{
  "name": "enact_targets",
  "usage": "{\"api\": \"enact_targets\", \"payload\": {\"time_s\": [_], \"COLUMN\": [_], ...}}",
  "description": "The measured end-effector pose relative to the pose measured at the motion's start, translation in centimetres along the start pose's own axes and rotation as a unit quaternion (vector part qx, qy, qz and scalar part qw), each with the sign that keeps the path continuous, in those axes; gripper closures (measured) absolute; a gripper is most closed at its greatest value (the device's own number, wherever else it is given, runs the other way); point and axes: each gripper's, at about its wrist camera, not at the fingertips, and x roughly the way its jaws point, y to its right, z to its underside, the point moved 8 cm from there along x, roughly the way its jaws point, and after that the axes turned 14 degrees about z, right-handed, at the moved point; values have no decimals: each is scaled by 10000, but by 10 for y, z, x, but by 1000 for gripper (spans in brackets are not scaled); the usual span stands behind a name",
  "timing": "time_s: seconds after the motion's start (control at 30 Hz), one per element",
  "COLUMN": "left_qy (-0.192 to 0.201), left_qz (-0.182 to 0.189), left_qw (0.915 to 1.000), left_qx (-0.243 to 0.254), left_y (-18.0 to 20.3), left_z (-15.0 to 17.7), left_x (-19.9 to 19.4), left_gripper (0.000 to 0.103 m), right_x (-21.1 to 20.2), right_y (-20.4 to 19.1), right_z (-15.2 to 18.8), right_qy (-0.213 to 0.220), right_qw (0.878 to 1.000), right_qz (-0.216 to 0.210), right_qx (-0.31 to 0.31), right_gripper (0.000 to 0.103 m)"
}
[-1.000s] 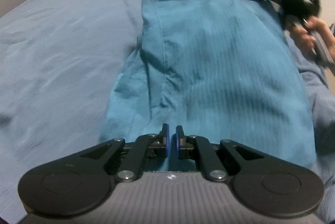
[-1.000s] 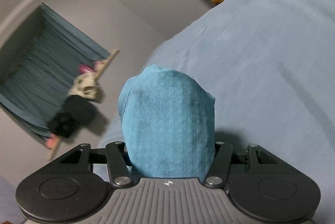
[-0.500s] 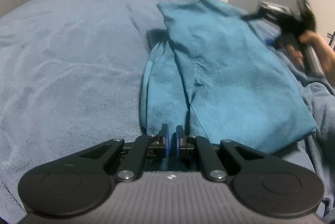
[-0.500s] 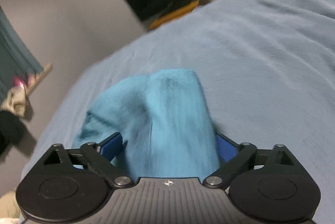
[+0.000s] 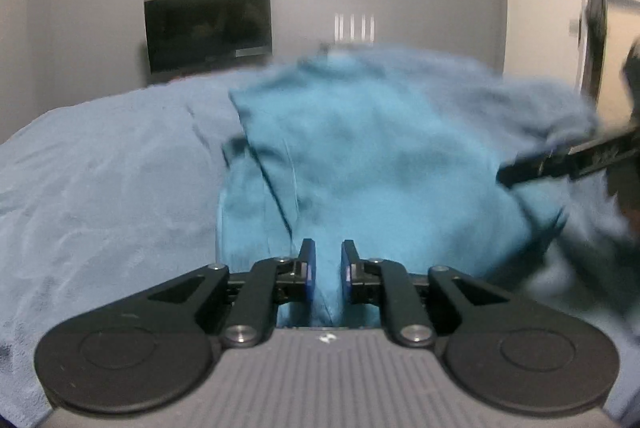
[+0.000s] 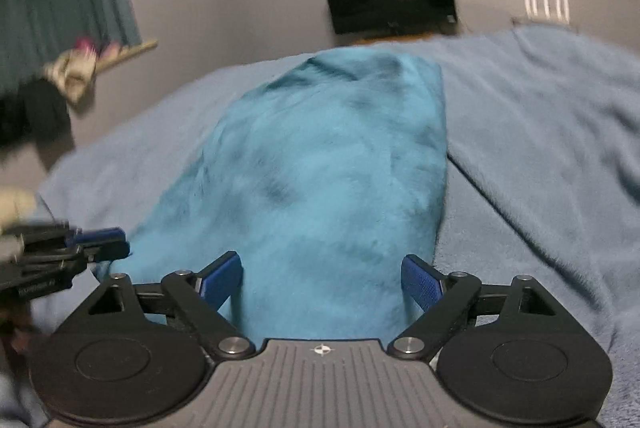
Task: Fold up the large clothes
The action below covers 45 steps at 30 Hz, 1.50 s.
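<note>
Left tongs [image 5: 325, 264]: fingers nearly closed, a narrow gap remaining, teal garment [image 5: 360, 164] edge between them (contact cannot be told through blur). Right tongs [image 6: 322, 278]: spread wide, cloth lying between the pads, not gripped. Garment lies folded on the blue bed [image 6: 540, 132]. Beyond, a dark screen [image 5: 208, 28] on the wall.

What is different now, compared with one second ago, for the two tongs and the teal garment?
The right tongs opened: a second ago they were clamped on the teal garment; now their pads stand wide apart around it, so it is released. The left tongs opened slightly, with cloth between the pads. The garment came down from its lifted position and lies on the blue blanket. The blanket stayed as it was.
</note>
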Motion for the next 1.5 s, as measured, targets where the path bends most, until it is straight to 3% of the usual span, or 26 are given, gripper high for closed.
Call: {"api": "enact_targets", "payload": {"time_s": [0.1, 0.17, 0.27, 0.37, 0.43, 0.53, 0.67, 0.8, 0.93, 1.07, 1.17, 1.5], "left_qy": [-454, -495, -407, -375, -359, -348, -341, -355, -345, -297, -379, -400], "left_qz": [-126, -236, -312, -329, -289, -292, -289, -256, -245, -252, -150, -234], "left_qw": [9988, 9977, 9955, 9934, 9922, 9923, 9922, 9918, 9925, 9941, 9955, 9948], "left_qx": [-127, -388, -799, -1036, -1155, -1151, -1161, -1201, -1149, -1012, -857, -909], "left_y": [-10, -24, -41, -50, -53, -53, -53, -54, -53, -48, -41, -43], "left_z": [17, 23, 24, 27, 30, 27, 28, 29, 29, 26, 27, 33], "left_x": [17, 19, 19, 17, 17, 16, 13, 15, 16, 14, 18, 22], "left_gripper": [93, 84, 69, 69, 69, 69, 69, 69, 69, 69, 67, 67], "right_x": [17, 30, 33, 14, 10, 22, 43, 41, 41, 38, 46, 57], "right_y": [-6, -2, 7, 19, 33, 59, 65, 60, 64, 65, 74, 65], "right_z": [12, 18, 20, 26, 35, 49, 59, 58, 58, 40, 20, 15], "right_qy": [-229, -296, -433, -678, -925, -1326, -1626, -1632, -1577, -1090, -736, -744], "right_qw": [9993, 9985, 9969, 9901, 9781, 9425, 9167, 9325, 9299, 9469, 9565, 9625], "right_qz": [272, 463, 447, 149, -96, -585, -1036, -843, -887, -718, -517, -353], "right_qx": [-110, -69, 483, 1219, 1865, 3013, 3499, 3110, 3203, 2938, 2775, 2586], "right_gripper": [10, 5, 5, 2, 2, 3, 6, 33, 39, 48, 48, 44]}}
